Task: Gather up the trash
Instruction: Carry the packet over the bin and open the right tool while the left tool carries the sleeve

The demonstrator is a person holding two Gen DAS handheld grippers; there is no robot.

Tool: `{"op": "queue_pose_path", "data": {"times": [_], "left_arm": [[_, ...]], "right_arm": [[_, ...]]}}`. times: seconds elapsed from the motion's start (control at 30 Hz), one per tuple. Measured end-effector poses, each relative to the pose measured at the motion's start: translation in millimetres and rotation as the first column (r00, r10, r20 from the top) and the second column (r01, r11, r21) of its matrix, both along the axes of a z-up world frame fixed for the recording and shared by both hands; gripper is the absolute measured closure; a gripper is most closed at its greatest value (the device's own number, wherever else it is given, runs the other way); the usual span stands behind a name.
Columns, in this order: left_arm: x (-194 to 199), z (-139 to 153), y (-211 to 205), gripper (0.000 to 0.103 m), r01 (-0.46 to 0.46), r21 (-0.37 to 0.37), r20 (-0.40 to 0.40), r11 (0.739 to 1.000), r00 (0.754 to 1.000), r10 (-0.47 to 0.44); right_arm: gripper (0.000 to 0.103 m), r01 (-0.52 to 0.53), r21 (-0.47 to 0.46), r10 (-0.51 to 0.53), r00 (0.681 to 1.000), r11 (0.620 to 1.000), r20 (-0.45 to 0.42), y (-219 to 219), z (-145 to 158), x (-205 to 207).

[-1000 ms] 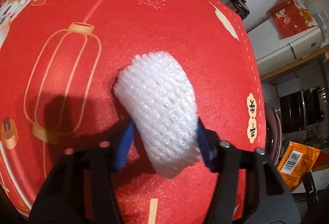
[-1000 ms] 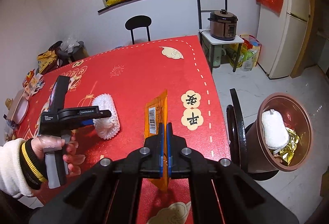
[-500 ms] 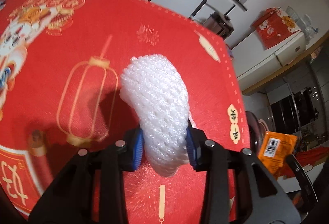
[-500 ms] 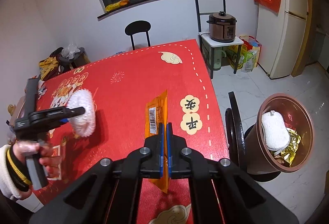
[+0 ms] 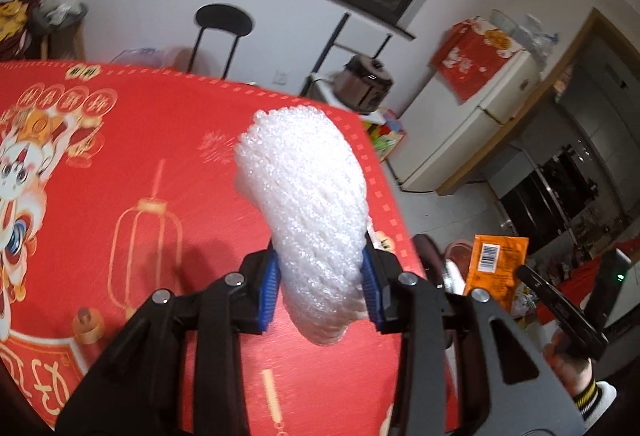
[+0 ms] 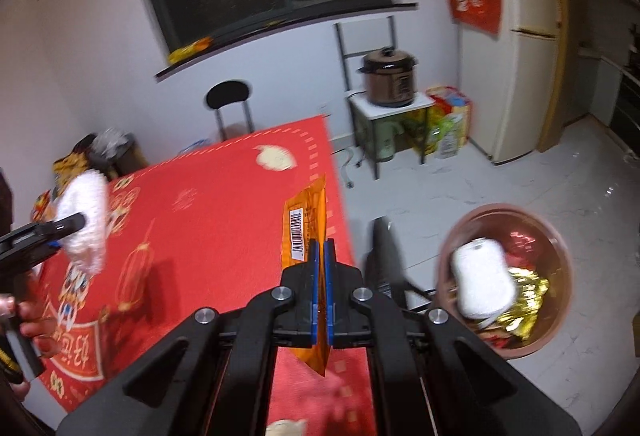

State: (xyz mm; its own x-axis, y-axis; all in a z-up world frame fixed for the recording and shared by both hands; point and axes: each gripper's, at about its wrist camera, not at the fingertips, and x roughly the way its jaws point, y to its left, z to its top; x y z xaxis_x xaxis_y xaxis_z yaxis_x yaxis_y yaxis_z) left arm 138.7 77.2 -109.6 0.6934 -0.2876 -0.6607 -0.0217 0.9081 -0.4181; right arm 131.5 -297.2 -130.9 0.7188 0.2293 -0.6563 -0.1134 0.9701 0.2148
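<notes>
Above the red table [image 6: 224,204], white foam netting [image 5: 316,212] is squeezed by the left gripper [image 5: 320,284] and an orange wrapper [image 6: 308,232] is pinched by the right gripper [image 6: 319,292], with neither yet dropped into the part-filled brown bin [image 6: 560,264].

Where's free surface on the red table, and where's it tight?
The red tablecloth is bare from the far edge by the black chair to the near end. Tight spots: the bin already holds a white net and foil; a dark chair back stands between table and bin.
</notes>
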Motion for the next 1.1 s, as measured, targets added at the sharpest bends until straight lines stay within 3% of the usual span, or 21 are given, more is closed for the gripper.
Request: {"op": "queue_pose_path", "data": {"times": [0.4,0.73,0.97,1.1], "left_arm": [[5.5,24.8,-57.2,0.066,0.058,0.006,0.048,0.998,0.997,-0.058],[18.1,30.9,-95.9,0.066,0.104,0.036,0.043,0.994,0.993,-0.105],[28.6,35.8,-137.9,0.066,0.203,0.055,0.047,0.978,0.977,-0.206],[34.1,37.5,-165.4,0.066,0.272,0.056,0.051,0.961,0.96,-0.275]], "right_arm": [[0.099,0.18,-0.074,-0.181,0.983,0.981,-0.003,-118.8,-3.9,25.5],[0.094,0.254,-0.065,-0.26,0.959,0.965,-0.112,-177.5,-35.9,42.7],[0.067,0.271,-0.072,-0.277,0.958,0.96,-0.08,-189.9,-24.4,32.9],[0.038,0.289,-0.058,-0.292,0.955,0.956,-0.058,-198.3,-10.9,19.6]]}}
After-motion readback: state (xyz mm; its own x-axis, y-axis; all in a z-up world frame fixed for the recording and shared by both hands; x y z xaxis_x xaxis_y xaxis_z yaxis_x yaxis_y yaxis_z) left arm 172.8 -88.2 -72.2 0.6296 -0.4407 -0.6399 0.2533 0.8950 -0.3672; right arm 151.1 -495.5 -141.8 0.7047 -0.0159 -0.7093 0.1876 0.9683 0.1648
